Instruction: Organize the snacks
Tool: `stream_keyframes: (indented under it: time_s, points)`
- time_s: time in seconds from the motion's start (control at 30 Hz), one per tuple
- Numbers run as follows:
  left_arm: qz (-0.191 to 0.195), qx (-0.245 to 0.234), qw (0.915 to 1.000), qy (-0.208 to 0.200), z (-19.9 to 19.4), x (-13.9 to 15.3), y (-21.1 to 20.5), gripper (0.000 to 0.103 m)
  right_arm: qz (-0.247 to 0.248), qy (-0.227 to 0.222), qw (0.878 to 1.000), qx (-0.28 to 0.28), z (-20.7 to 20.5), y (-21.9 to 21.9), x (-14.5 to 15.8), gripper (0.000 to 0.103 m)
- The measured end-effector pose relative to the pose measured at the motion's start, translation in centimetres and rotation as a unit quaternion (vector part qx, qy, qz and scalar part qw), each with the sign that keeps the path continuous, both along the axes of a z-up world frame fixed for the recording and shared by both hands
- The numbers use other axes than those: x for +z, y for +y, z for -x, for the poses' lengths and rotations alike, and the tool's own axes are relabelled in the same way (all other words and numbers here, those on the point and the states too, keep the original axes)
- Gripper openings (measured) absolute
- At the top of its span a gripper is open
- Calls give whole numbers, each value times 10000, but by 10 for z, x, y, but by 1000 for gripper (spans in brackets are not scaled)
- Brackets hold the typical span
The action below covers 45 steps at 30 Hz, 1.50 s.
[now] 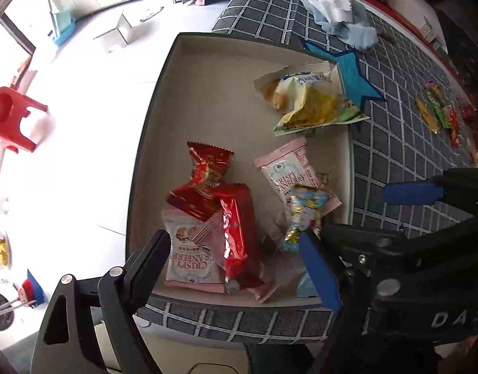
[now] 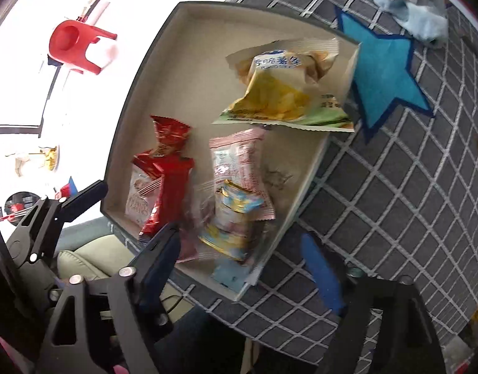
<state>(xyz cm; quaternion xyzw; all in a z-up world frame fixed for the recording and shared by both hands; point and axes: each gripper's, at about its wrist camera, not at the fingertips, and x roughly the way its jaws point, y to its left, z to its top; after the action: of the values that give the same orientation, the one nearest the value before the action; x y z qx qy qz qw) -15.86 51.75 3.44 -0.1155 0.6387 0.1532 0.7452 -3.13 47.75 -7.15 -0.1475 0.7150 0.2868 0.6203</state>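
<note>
Nearest the left wrist camera, the left gripper (image 1: 239, 258) hangs over the tray's near end with its jaws spread and nothing pinched; one finger (image 1: 151, 255) is plain black, the other carries a blue pad. The right gripper (image 2: 248, 249) straddles the tray's near right corner, one finger inside and one outside over the cloth, its jaws also spread and empty.

Under them the tray (image 1: 151, 99) is a shallow rectangular box with dark outer walls and a pale matte floor, its long axis running away from the cameras. It sits at the table's near left corner, its left wall along the table edge with open floor beyond.

Inside, at the near left, a pink cranberry pack (image 1: 189, 258) lies lengthwise, overlapped by a glossy red pack (image 1: 239, 233) whose long axis also runs near to far. A second crinkled red pack (image 1: 207, 171) lies just beyond, touching them. To the right, a small foil candy (image 1: 304, 212) rests on another pink pack (image 1: 288, 171), which tilts slightly. At the far right, a yellow chip bag (image 1: 310, 99), puffy and creased, lies crosswise with one end over the right wall. The tray's far left floor is bare.

Beyond, the table wears a dark grid-patterned cloth (image 1: 394, 143) with a blue star (image 1: 357, 81) beside the tray. More snacks (image 1: 438, 112) lie well apart at the right, and crumpled pale cloths (image 1: 338, 9) farther off.
</note>
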Motion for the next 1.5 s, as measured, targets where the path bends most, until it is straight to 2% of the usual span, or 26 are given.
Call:
stream_keyframes:
  time_s: [0.03, 0.1, 0.17, 0.2, 0.33, 0.53, 1.03, 1.5]
  points:
    - [-16, 9, 10000, 14, 0, 0, 1, 88, -7, 36, 10000, -17, -1, -1, 0, 82]
    - [-157, -20, 9998, 99, -2, 0, -1, 98, -7, 46, 10000, -59, -4, -4, 6, 82]
    - [-387, -94, 9989, 233, -4, -2, -5, 103, 8, 11, 10000, -56, -5, -6, 9, 93]
    - [-398, -146, 9987, 274, -5, -3, -6, 103, 62, -34, 10000, -51, -6, -7, 12, 103]
    - [-494, -164, 9975, 481, -8, -6, -12, 103, 7, -99, 9999, -103, -7, -14, 17, 103]
    - [-350, -10, 9991, 247, -8, 4, -13, 103, -17, -296, 9994, -177, -6, -21, 28, 103]
    - [-641, -160, 9967, 466, -6, 0, -23, 103, 82, -59, 9990, -436, -8, -33, 30, 103]
    - [-529, -71, 9973, 507, -5, -3, -13, 103, 158, -80, 9986, -497, -9, -35, 32, 103]
